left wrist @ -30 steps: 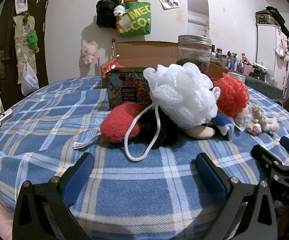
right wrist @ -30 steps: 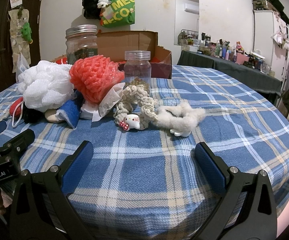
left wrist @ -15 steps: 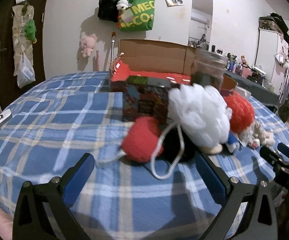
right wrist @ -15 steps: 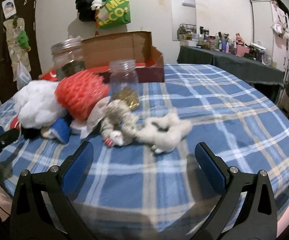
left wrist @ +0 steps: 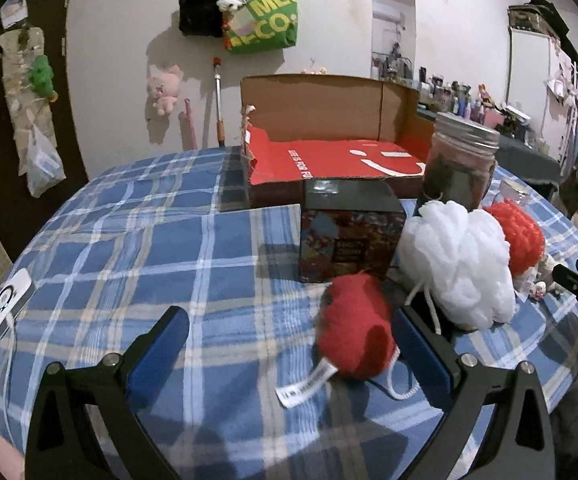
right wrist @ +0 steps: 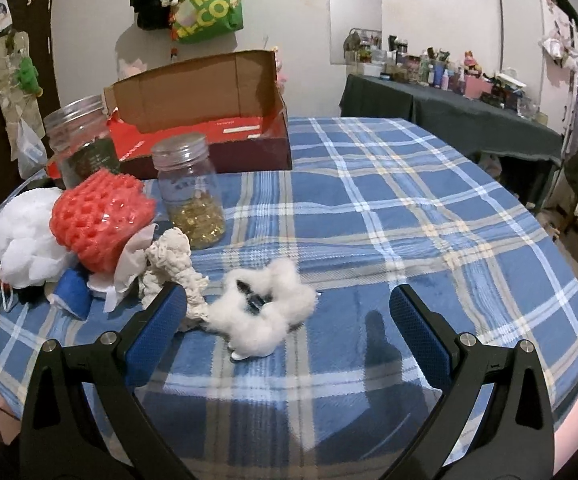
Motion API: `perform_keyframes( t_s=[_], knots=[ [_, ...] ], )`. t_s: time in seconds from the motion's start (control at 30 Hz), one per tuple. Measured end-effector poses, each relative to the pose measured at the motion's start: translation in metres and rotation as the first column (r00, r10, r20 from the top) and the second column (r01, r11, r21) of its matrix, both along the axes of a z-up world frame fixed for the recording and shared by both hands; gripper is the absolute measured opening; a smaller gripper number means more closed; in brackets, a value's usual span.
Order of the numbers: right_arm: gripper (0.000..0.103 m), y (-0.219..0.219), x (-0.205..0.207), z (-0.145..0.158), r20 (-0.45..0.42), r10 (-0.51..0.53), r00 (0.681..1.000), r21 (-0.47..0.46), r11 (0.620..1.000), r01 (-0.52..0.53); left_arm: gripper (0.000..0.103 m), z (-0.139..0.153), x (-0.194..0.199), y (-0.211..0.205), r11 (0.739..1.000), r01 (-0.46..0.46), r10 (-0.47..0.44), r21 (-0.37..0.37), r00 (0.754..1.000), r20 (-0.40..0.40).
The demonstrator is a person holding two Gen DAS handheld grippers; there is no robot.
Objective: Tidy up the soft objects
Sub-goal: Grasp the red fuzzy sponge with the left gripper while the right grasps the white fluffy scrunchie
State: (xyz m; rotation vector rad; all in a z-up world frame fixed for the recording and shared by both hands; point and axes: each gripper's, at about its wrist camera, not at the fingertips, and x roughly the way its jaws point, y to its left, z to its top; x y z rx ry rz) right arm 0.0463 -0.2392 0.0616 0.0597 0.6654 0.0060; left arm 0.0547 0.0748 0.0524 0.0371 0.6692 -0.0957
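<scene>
An open cardboard box [left wrist: 329,132] with a red floor printed with a white smiley stands at the back of the desk [left wrist: 129,232], which is covered by a blue checked cloth. In front of it, a large jar [right wrist: 79,148] with a metal lid holds something dark, perhaps dried leaves, and a smaller jar [right wrist: 191,196] is about a third full of golden bits. A small patterned carton [left wrist: 351,236] bears a label too blurred to read.

The left gripper [left wrist: 289,344] hovers low over the desk, spread wide and empty, with a red puff [left wrist: 355,326] just inside its right finger; a white bath puff [left wrist: 459,264] lies beside it. The right gripper [right wrist: 289,320] is likewise released, its fingers either side of a fluffy white scrunchie [right wrist: 265,312]. A cream crocheted scrunchie [right wrist: 173,264] and a coral mesh sponge [right wrist: 99,216] sit close by.

A green bag [left wrist: 263,20] on the wall reads "MEC".
</scene>
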Motion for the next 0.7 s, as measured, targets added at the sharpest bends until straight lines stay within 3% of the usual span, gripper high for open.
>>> perform_keyframes(
  t_s=[0.3,0.4,0.6,0.7],
  knots=[
    [0.103,-0.010,0.003,0.000,-0.026,0.003,1.000,0.032,0.999,-0.002,0.103,-0.006,0.014,-0.015,0.995,0.088,-0.086,0.055,0.995,-0.041],
    [0.103,-0.016,0.005,-0.002,-0.047,-0.004,0.999,0.034,0.999,0.006,0.103,-0.009,0.019,-0.019,0.993,0.086,-0.082,0.081,0.995,-0.056],
    [0.103,-0.011,0.005,-0.007,-0.073,0.042,0.996,0.024,0.999,-0.041,0.103,-0.011,0.029,-0.016,0.996,0.083,-0.077,0.045,0.991,-0.113],
    [0.103,-0.008,0.007,-0.010,-0.085,0.061,0.995,0.004,0.998,-0.061,0.103,-0.010,0.029,-0.019,0.994,0.085,-0.078,0.067,0.991,-0.108]
  ],
)
